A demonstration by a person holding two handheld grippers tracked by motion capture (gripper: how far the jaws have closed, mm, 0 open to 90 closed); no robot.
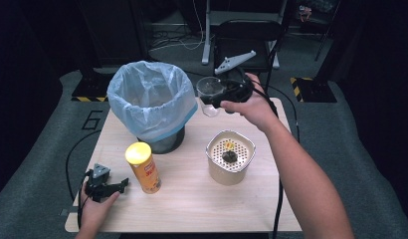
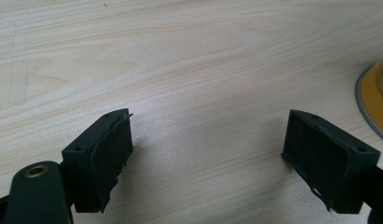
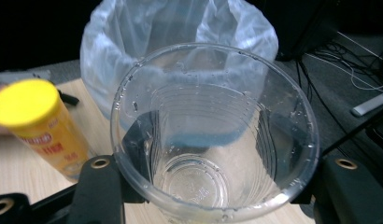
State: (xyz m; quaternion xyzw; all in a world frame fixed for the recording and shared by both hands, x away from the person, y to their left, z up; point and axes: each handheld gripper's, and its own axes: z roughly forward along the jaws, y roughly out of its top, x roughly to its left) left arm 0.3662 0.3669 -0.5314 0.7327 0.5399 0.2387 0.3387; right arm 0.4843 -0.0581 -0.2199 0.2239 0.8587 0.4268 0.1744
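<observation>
Holding a clear plastic cup (image 1: 209, 94) between its jaws, the right gripper (image 1: 215, 101) is lifted off the counter (image 1: 192, 199), which we see in the high view. The right hand (image 1: 254, 107) wraps the gripper body from behind, and the forearm stretches long and straight from the lower right edge up toward the far side of the counter. In the right gripper view the cup (image 3: 213, 140) sits upright with its mouth toward us, the two black jaws pressed against its sides, left and right of its wall. Water drops cling to the inside; the cup looks empty otherwise.

Just beyond the cup, ahead of the right gripper, stands the bin (image 1: 151, 102) lined with a pale blue bag (image 3: 180, 51). To that gripper's left and nearer the person is the yellow-lidded can (image 3: 38, 126), standing upright. Below the right hand, on the counter, sits a round cream container (image 1: 230, 157) with a perforated insert and a small dark lump on it.

The left gripper (image 1: 108, 186) lies low at the near left corner of the counter, the left hand (image 1: 95, 211) curled around it from the bottom edge. In the left gripper view its jaws stand wide apart with bare wood between them. The rim of the can (image 2: 374, 102) lies just off to that gripper's right.
</observation>
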